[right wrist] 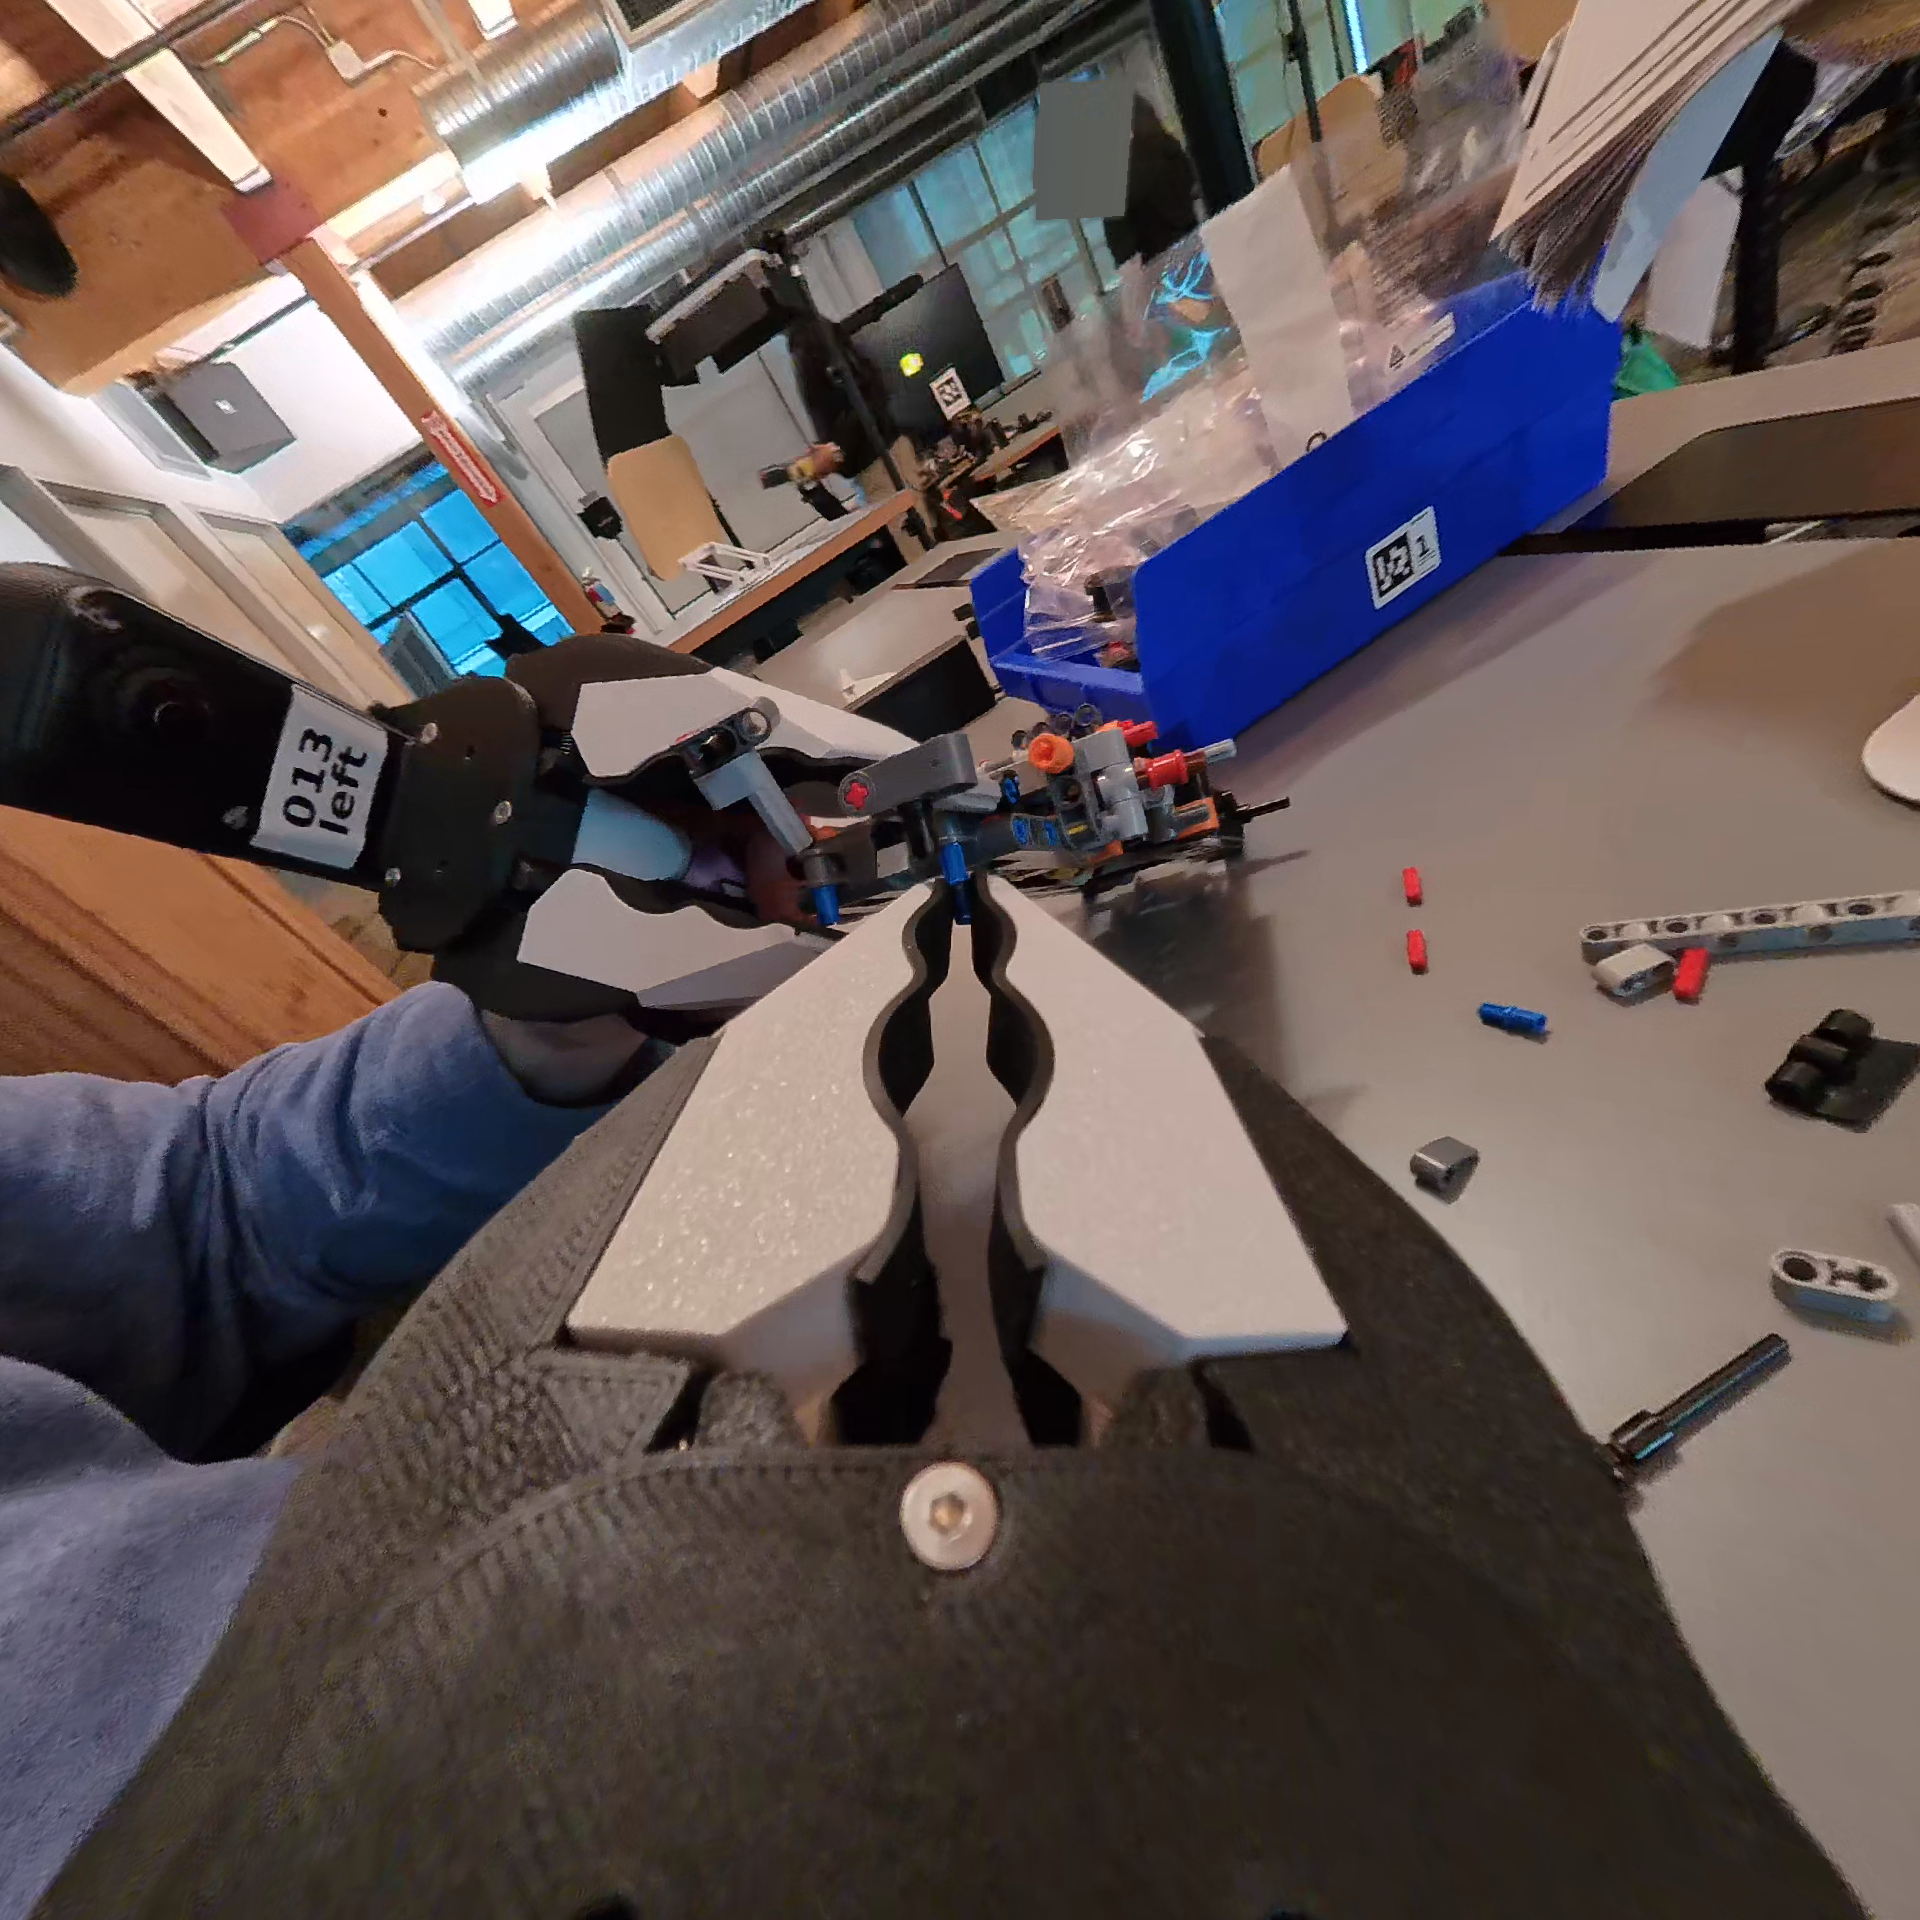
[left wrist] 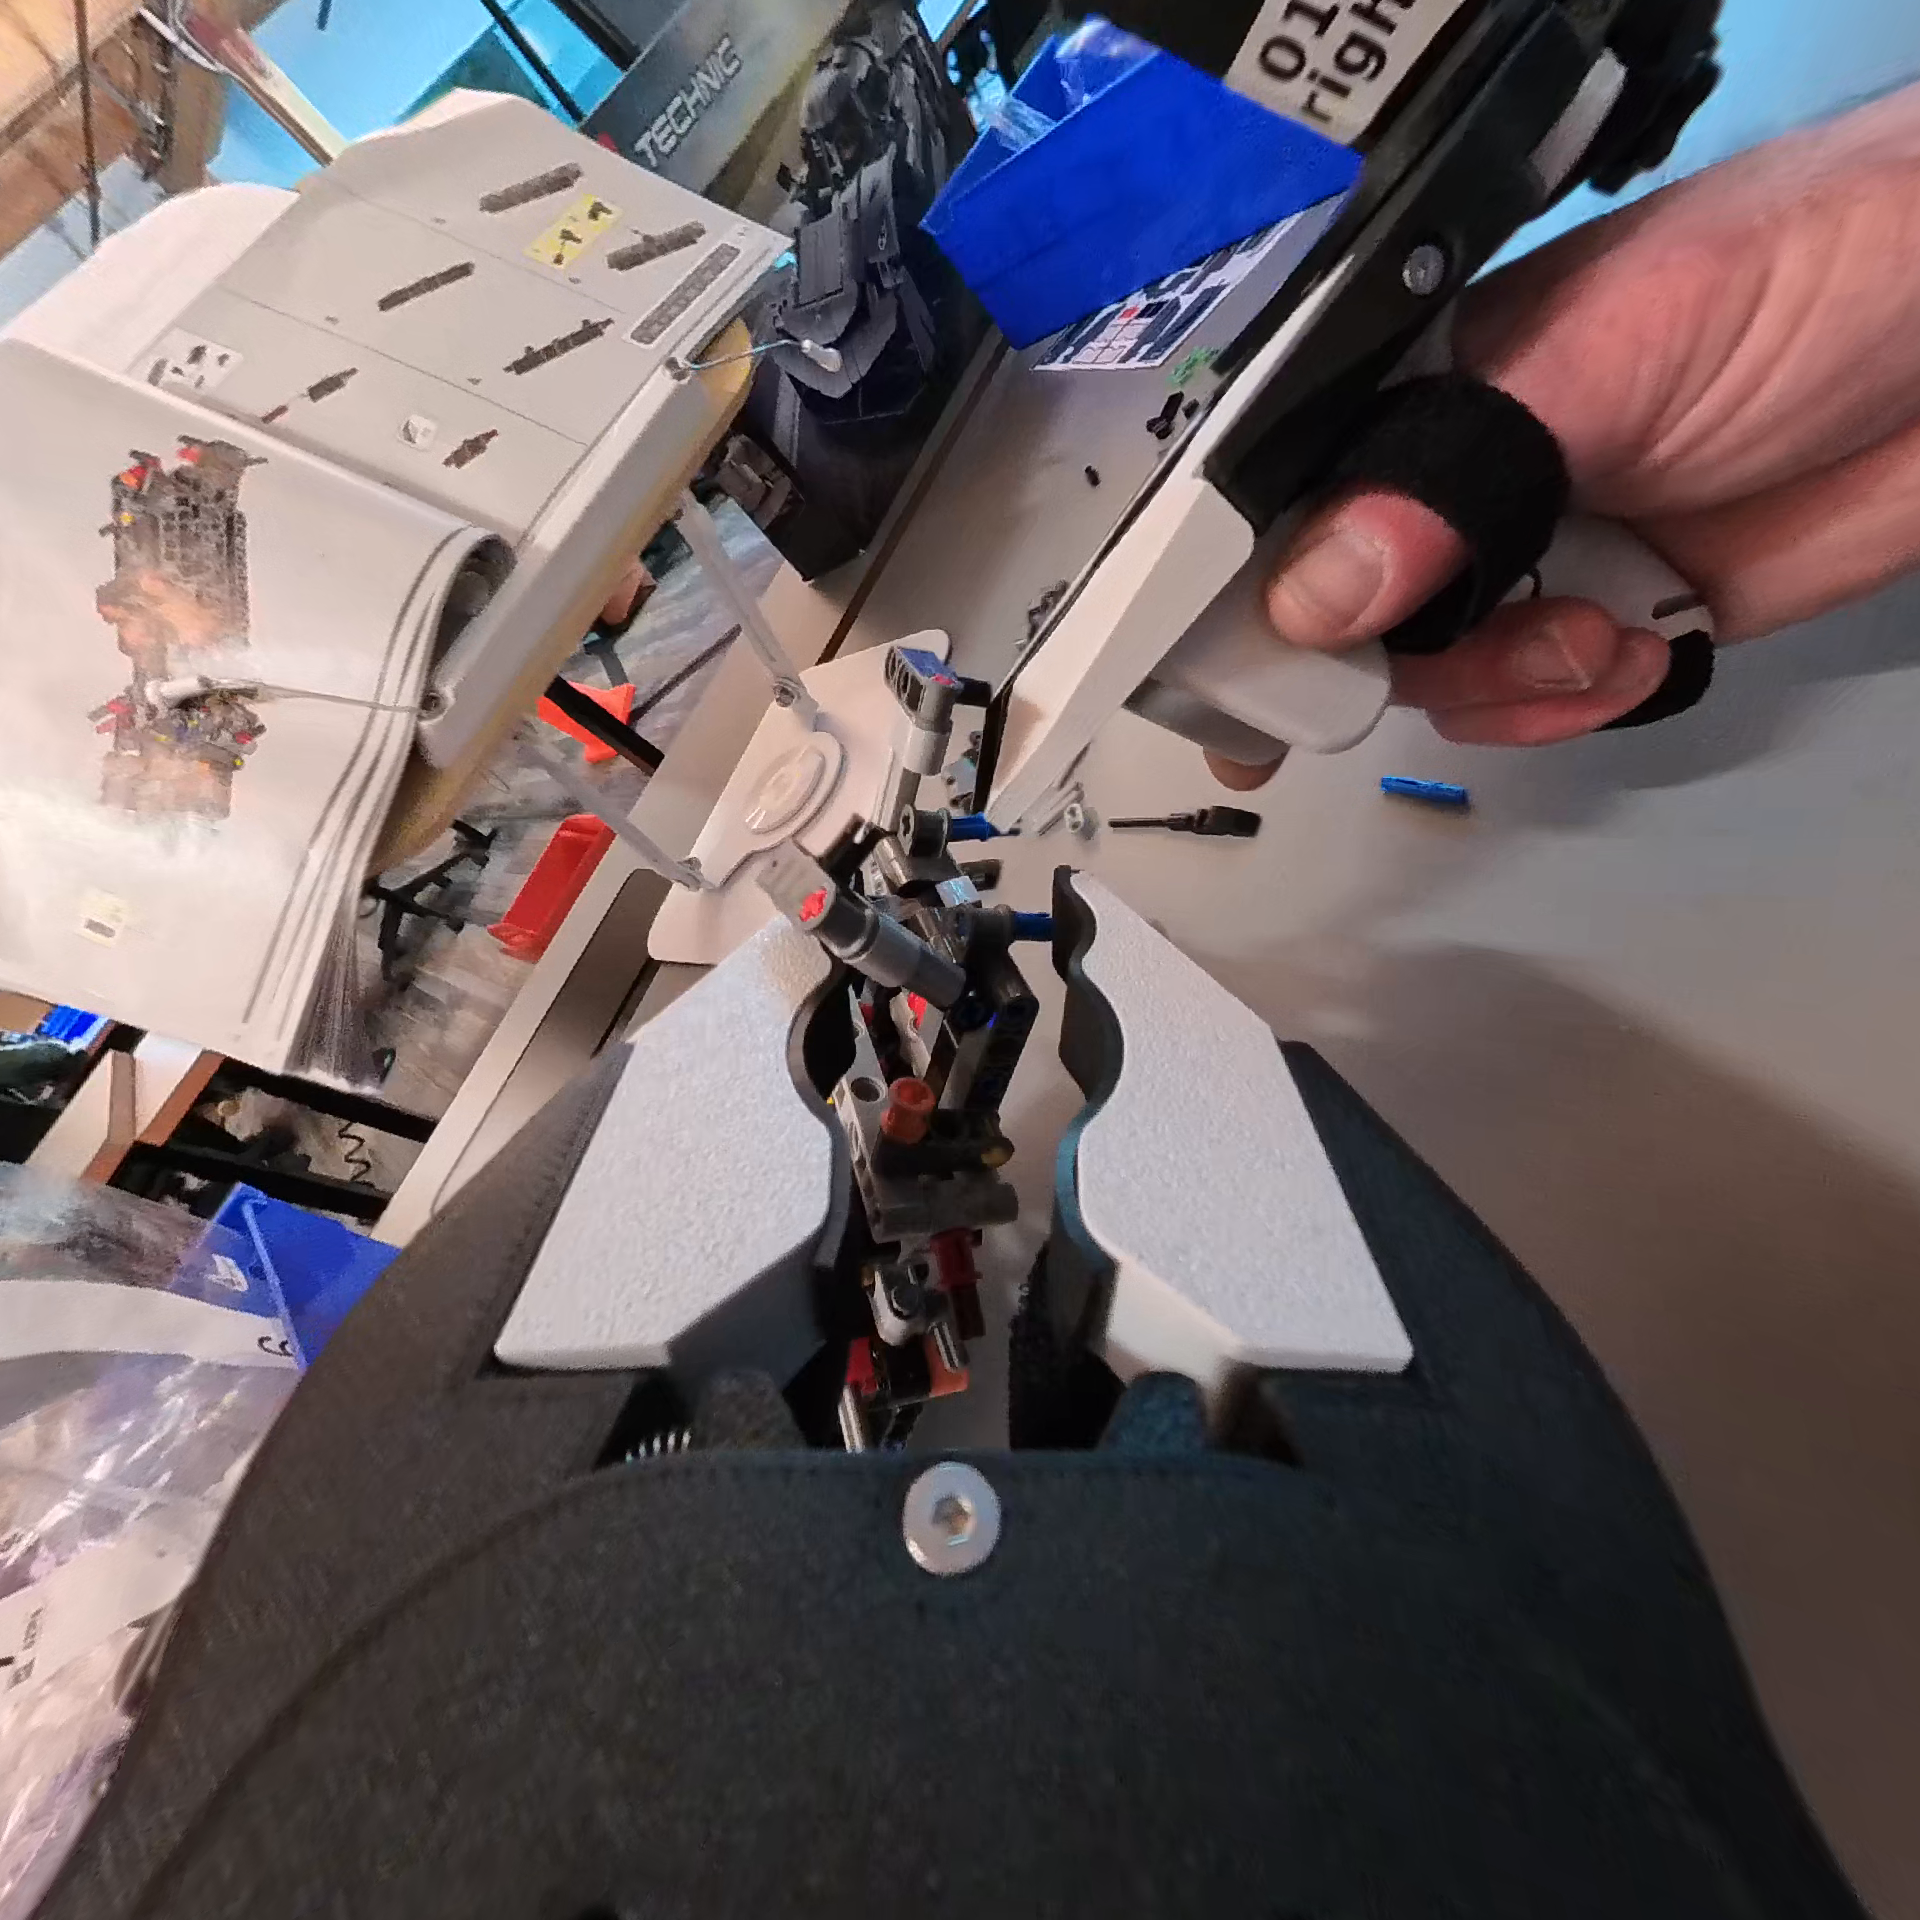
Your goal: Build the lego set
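The right gripper [right wrist: 961, 902] is nearly closed, its jaws pinching a blue pin [right wrist: 958, 883] at the very tips. That pin is seated in, or being seated in, the underside of the lego assembly [right wrist: 1049, 805]. The step in hand appears to be pressing this connector pin into a beam hole. The next move calls for a straight push along the pin's axis while the other tool braces the model; a tilted push could jam or pop the pin.

The left gripper [left wrist: 940, 1049] is partly open around the near end of the assembly, which runs between its fingers; whether both pads actually clamp it cannot be told.

In the right wrist view the assembly's long axis runs left to right, its right end resting on or just above the grey table [right wrist: 1455, 727]. A grey lever with a red axle end [right wrist: 854, 793] points up and left.

Loose parts lie right of the model: a grey beam [right wrist: 1756, 928], red pins [right wrist: 1411, 885], a spare blue pin [right wrist: 1512, 1019]. Farther off stands a blue bin [right wrist: 1299, 613] of bagged parts. The instruction booklet [left wrist: 312, 499] stands open beyond.
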